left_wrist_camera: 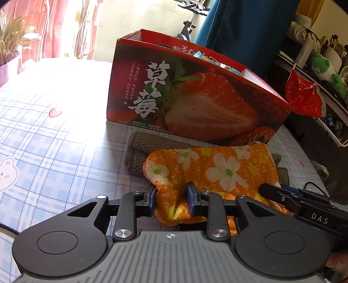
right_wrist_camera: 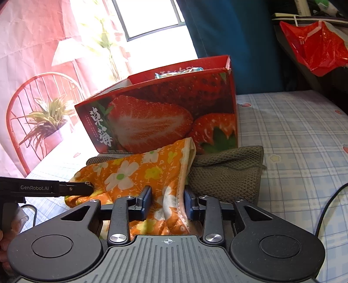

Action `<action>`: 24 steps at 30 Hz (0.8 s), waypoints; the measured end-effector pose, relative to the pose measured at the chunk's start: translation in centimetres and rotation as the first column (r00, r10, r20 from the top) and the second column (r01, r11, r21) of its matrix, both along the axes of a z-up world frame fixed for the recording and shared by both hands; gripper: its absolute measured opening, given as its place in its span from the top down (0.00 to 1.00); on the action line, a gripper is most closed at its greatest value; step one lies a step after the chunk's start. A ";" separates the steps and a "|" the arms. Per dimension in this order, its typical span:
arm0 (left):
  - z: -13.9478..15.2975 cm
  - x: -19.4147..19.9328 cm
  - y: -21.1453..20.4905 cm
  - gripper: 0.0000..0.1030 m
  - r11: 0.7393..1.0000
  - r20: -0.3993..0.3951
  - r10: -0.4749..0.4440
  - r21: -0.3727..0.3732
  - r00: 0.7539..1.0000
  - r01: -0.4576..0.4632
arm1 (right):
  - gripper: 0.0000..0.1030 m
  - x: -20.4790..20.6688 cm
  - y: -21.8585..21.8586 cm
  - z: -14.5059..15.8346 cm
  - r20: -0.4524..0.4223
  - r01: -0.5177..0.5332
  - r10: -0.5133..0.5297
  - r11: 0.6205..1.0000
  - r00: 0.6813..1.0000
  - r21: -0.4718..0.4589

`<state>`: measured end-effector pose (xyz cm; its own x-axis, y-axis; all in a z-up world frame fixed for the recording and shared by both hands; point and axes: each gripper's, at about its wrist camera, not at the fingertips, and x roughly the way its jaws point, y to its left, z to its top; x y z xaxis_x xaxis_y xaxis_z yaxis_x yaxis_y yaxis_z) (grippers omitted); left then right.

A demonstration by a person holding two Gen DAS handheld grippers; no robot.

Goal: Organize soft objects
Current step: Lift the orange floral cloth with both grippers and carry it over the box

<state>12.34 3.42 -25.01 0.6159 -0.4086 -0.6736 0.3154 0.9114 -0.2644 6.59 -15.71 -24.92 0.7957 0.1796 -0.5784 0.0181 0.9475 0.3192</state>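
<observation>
The orange floral mitt (left_wrist_camera: 208, 172) lies on the table (left_wrist_camera: 54, 139) before the strawberry box (left_wrist_camera: 195, 95). Both the left hand-held gripper (left_wrist_camera: 171, 201) and right hand-held gripper (right_wrist_camera: 167, 203) pinch its near edge; it looks light, padded and floppy, best carried by two corners.

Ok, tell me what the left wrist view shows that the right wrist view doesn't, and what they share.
Only the left wrist view: a green plush toy on the cluttered shelf, and a bunny print on the tablecloth.

Only the right wrist view: a red chair and a window.

Both: the strawberry box, the olive knitted cloth, a potted plant, a red plastic bag, and the orange floral mitt, pinched by the left tongs and right tongs.
</observation>
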 end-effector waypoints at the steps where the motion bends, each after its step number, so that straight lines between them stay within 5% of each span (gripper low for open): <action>1: -0.1 0.0 0.1 0.70 1.000 -0.002 0.001 -0.004 1.000 -0.001 | 0.70 0.0 -0.1 -0.1 -0.003 0.002 -0.002 1.000 1.000 0.004; 6: -0.5 0.1 0.4 0.69 1.000 -0.016 0.008 -0.030 1.000 -0.009 | 0.73 0.0 -0.2 -0.3 -0.003 -0.002 0.002 1.000 1.000 0.005; 11: 0.2 -0.3 0.4 0.75 0.999 0.013 0.016 -0.029 1.000 -0.016 | 0.87 -0.2 0.3 0.0 0.015 -0.025 0.025 1.000 1.000 -0.009; 24: 4.7 -1.4 0.5 0.82 0.999 0.171 0.012 -0.041 0.985 -0.005 | 0.89 -0.3 0.8 2.6 0.109 -0.037 0.043 0.998 0.993 -0.056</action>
<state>10.93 3.91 -20.36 0.7240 -0.4276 -0.5413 0.3514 0.9038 -0.2441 6.29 -14.88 -22.36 0.8477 0.1834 -0.4978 -0.0523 0.9627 0.2656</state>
